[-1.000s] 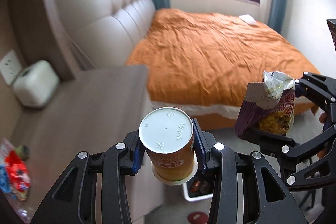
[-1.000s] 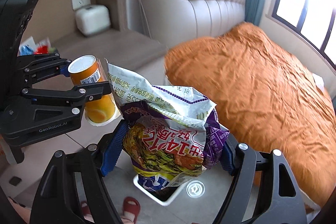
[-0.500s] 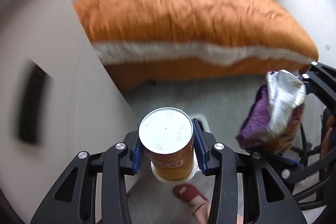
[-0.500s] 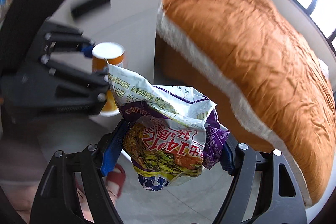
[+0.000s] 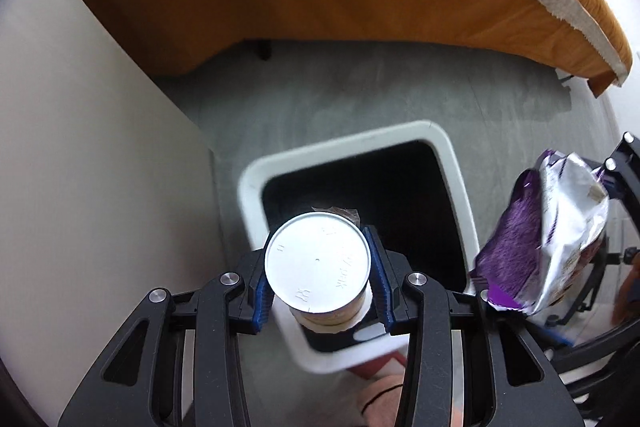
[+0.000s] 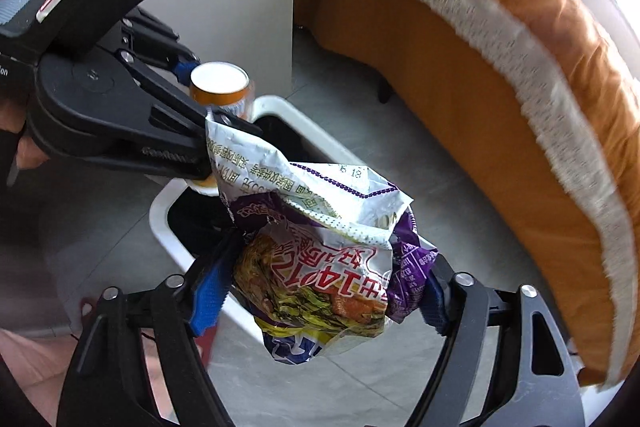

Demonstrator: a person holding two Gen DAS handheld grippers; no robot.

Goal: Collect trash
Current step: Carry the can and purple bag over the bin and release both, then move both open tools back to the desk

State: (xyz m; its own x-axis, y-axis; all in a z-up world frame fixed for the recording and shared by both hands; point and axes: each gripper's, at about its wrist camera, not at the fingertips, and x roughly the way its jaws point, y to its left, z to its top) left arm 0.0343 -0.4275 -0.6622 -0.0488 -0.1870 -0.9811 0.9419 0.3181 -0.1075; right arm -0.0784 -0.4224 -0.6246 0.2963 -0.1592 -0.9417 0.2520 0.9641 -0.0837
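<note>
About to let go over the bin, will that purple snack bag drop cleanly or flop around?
The snack bag looks crumpled, torn open and thin, so probably floppy and light; it may flutter or catch on the bin rim. The right gripper pinches its middle, so both ends sag.

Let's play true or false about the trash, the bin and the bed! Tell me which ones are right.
1. The left gripper holds a cup with a white lid. True.
2. The cup is already inside the bin. False: it is held above the bin's opening.
3. The right gripper holds a crumpled snack bag. True.
4. The bed cover is blue. False: it is orange.
5. The bin has a round red rim. False: its rim is white and squarish.
</note>
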